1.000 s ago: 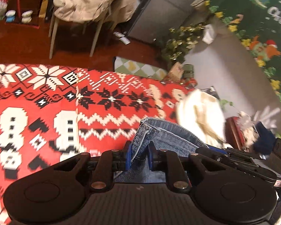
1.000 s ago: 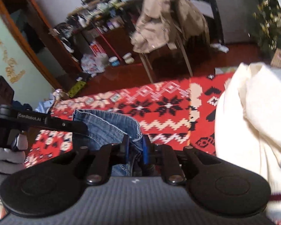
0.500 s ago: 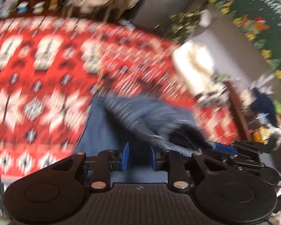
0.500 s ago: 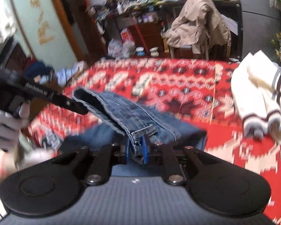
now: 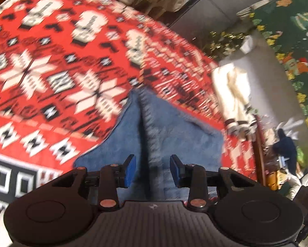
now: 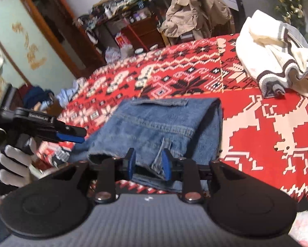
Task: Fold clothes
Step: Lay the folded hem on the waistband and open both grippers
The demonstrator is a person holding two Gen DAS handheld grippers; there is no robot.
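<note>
A pair of blue jeans (image 6: 160,123) lies folded on the red patterned cloth (image 6: 267,135). My right gripper (image 6: 148,164) stands open at the near edge of the jeans, with a denim fold lying loose between its blue pads. My left gripper (image 5: 153,169) is open too, just above the jeans (image 5: 154,127) in a blurred left wrist view. From the right wrist view the left gripper (image 6: 71,134) sits left of the jeans, apart from them, held by a gloved hand (image 6: 14,164).
A cream sweater (image 6: 267,47) with dark stripes lies crumpled at the far right of the cloth; the cream sweater (image 5: 234,96) also shows right of the jeans. Beyond the cloth a chair draped with a beige coat (image 6: 195,6) stands before cluttered shelves (image 6: 123,14).
Both grippers were shut on the jeans and held them up. The jeans came down folded onto the cloth, both grippers opened, and the left one drew away to the left.
</note>
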